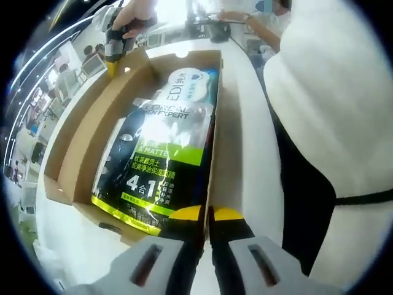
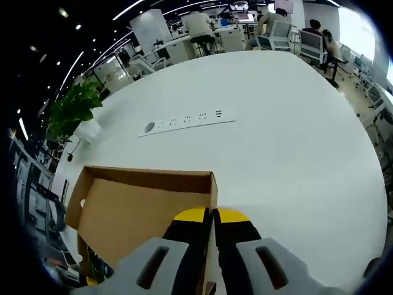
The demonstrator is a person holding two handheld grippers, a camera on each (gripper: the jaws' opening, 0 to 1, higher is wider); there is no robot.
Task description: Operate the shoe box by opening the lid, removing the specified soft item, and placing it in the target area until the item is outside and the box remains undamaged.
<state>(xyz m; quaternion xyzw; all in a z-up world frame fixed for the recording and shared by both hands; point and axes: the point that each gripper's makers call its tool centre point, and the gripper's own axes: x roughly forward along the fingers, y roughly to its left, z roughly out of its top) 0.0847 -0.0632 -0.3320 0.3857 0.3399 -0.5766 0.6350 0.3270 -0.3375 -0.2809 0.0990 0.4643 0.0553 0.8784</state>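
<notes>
Both tools pinch the open shoe box [image 1: 67,160] walls, left tool [image 1: 209,213] beside the pouch [image 1: 163,153].

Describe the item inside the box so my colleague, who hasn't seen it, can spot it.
On the white table lies an open brown cardboard shoe box. Inside lies a flat, glossy black pouch with lime-green bands, printed with white lettering; nothing else there is dark and shiny.
</notes>
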